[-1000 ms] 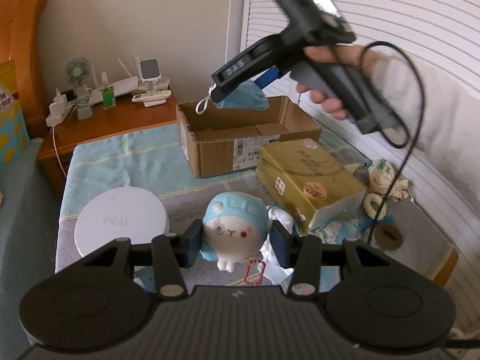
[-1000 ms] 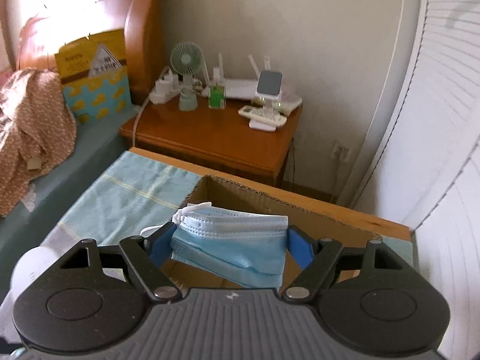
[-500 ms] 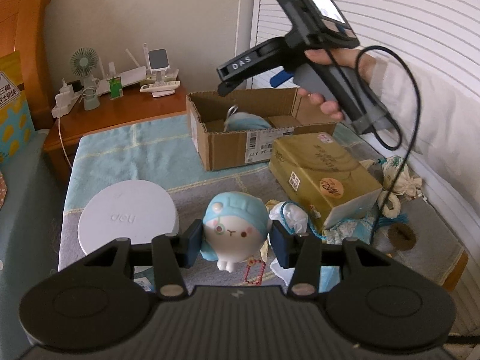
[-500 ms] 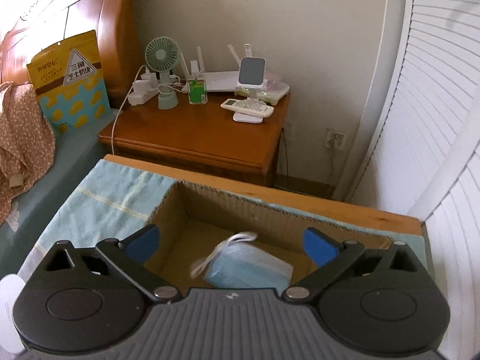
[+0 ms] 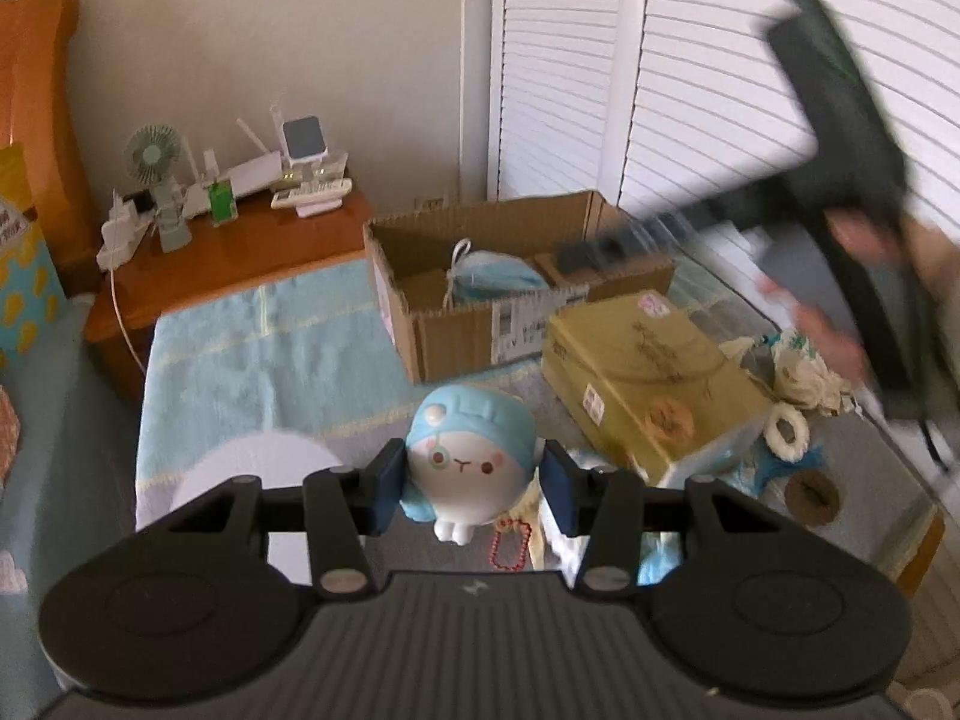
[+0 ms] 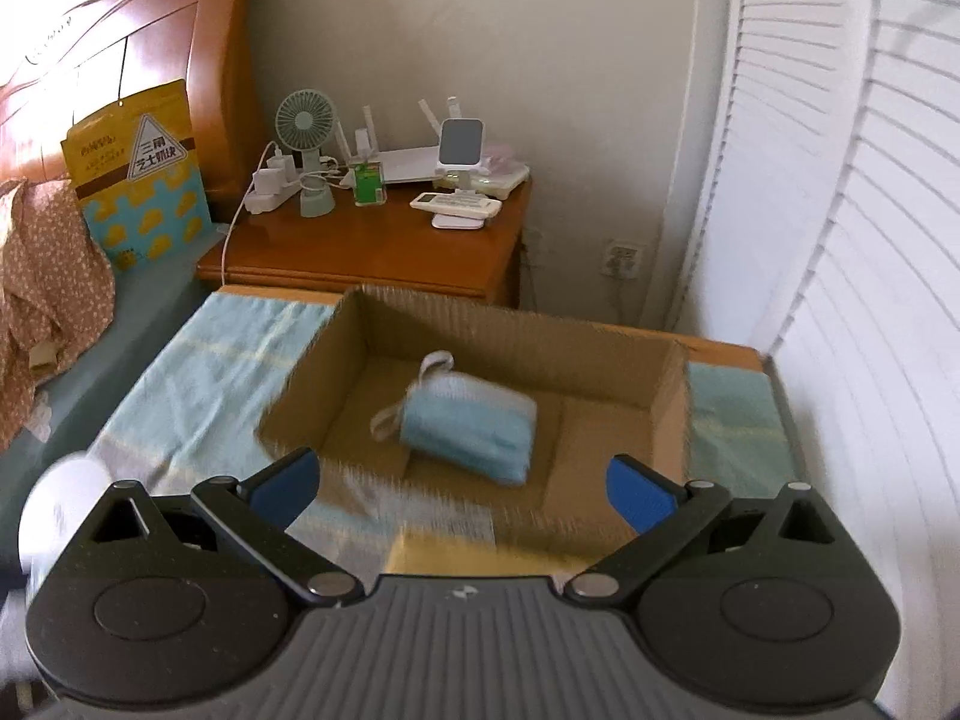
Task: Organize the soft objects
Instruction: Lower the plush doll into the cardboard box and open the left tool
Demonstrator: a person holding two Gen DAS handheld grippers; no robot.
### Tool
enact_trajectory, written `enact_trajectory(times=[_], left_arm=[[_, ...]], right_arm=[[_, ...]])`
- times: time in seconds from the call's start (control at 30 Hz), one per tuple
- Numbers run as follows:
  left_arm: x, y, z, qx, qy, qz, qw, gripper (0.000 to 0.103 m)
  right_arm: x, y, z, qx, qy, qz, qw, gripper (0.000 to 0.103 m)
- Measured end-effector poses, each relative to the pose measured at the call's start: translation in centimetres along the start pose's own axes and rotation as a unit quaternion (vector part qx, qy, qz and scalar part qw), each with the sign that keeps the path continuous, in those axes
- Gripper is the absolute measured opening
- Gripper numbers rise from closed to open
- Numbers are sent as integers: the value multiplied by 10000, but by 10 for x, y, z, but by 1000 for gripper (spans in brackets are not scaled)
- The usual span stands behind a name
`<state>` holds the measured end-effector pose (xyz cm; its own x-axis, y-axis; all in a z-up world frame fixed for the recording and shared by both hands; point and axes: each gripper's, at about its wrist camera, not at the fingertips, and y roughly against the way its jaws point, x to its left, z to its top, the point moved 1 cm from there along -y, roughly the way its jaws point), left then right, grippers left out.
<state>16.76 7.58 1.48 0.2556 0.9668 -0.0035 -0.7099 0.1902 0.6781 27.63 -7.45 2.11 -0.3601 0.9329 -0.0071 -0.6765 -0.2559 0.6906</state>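
Now the left gripper, clamped on the plush toy, sits nearer than the box, which lies straight ahead; the right gripper gapes empty.

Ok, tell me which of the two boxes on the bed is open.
The brown cardboard box nearer the wall: its top is open, with the blue face mask inside. The yellow box beside it is shut.

I see a pale blue face mask with white loops in a brown cardboard box; plush toy white with blue cap, pink cheeks; hand-held gripper pads blue; cloth light blue, yellow-striped.
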Motion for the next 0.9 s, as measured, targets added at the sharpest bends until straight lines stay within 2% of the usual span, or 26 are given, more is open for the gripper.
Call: enact_trajectory(times=[0.17,0.37,0.53,0.67,0.7,0.77,0.83,0.9], left_arm=[[0,-16,28,-40,-123,91,9999,47],[0,-55,71,-12,-78,94,9999,47],[7,-96,101,128,-8,242,9996,47],[12,-121,109,253,118,391,9988,50],[13,-125,109,277,151,460,9984,52],[15,-128,108,293,192,532,9980,75],[15,-124,106,231,224,616,9976,82],[12,-113,103,165,183,616,9978,83]], right_arm=[[-4,30,-35,-116,-82,-280,9995,103],[-15,57,-69,-160,-530,47,9985,103],[-12,73,-82,-275,-375,125,9988,103],[-13,81,-84,-337,-301,69,9990,103],[-14,82,-85,-334,-339,84,9988,103],[-18,83,-86,-319,-389,100,9987,103],[-19,83,-88,-298,-409,78,9987,103],[-20,83,-89,-284,-417,63,9987,103]])
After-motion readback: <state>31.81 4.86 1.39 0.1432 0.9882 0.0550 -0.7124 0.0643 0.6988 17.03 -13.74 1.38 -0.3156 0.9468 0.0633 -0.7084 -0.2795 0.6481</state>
